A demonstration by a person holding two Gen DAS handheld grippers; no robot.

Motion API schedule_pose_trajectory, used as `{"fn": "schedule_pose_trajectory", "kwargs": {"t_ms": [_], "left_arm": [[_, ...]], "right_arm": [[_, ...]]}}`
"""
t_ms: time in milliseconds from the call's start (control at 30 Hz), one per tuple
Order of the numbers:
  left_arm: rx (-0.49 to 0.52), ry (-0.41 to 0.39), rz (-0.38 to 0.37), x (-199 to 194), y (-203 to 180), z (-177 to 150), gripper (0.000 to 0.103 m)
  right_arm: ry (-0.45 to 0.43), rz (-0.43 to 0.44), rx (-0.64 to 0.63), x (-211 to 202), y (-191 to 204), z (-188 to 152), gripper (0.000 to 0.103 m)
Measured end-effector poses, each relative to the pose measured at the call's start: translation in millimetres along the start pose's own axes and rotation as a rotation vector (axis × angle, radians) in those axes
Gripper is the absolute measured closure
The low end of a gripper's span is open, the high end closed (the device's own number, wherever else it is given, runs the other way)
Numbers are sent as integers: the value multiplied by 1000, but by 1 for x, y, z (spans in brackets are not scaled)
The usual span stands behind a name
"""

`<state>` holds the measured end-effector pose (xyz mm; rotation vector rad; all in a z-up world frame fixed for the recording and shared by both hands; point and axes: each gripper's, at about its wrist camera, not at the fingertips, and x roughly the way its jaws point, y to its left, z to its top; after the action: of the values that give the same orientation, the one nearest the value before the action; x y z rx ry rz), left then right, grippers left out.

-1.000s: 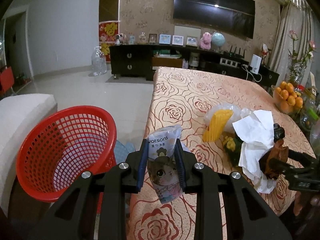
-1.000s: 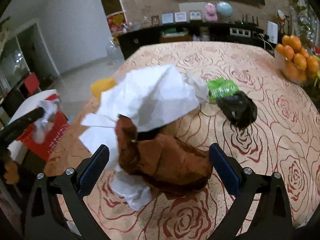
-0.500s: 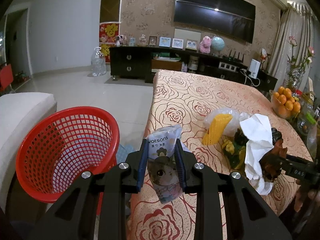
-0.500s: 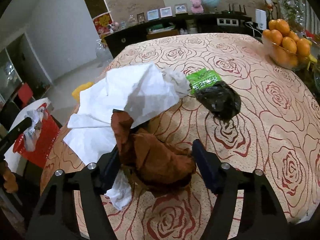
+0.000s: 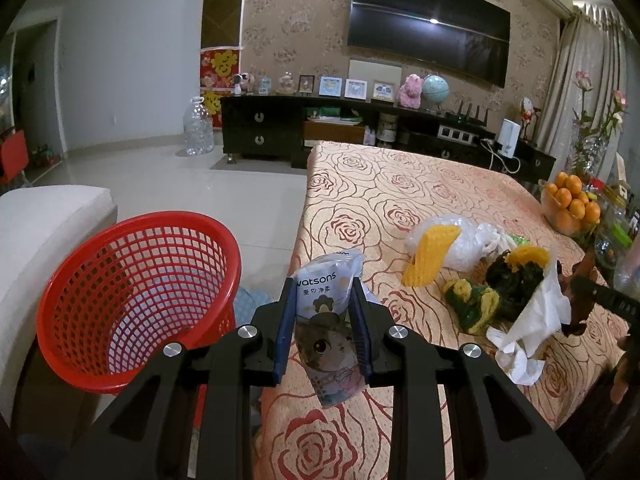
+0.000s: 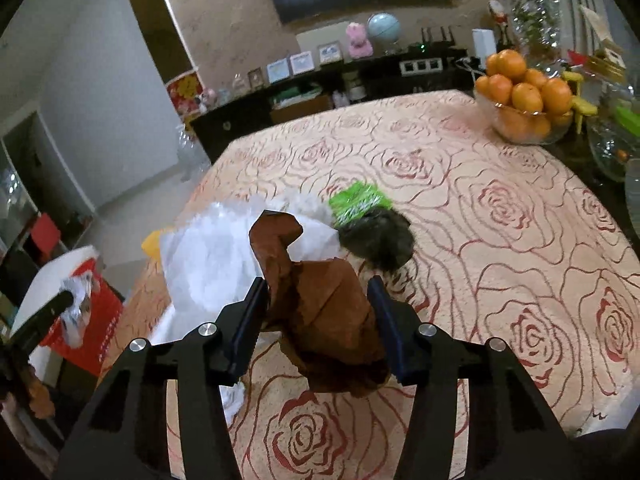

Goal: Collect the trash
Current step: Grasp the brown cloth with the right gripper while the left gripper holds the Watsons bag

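Rose-print table [image 5: 400, 200] serving as landmark. Red mesh basket [image 5: 136, 296] sitting just off table's left edge. R gripper [image 6: 318, 320], jaws just been closing, now pinching brown paper wad [image 6: 324, 312] w/ white tissue [image 6: 208, 256] over table's near edge. L gripper [image 5: 322, 320] squeezing narrow on Watsons tissue pack [image 5: 328, 320] betw table edge & basket.

Each camera rides close behind its own jaws, tilted down toward the bench [image 5: 400, 184]. The left view faces 12 o'clock along the bench edge; the right view looks across it, rolled slightly. Both share the white tissue [image 5: 536, 316] [image 6: 208, 256] and the far television wall [image 5: 428, 24].
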<state>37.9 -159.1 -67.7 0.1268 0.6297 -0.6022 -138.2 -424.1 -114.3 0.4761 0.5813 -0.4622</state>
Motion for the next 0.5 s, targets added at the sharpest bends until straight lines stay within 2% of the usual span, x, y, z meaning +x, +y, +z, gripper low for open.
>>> {"fn": "schedule_pose_trajectory", "kwargs": {"t_ms": [200,500], "left_arm": [[-5,-8,4,-9,0,-2,78],[-7,-46,18,-26,3,5,78]], "right_arm": [[-104,-56,-13,-23,-2,8,53],[-141,-15,-39,-38,14,15,53]]}}
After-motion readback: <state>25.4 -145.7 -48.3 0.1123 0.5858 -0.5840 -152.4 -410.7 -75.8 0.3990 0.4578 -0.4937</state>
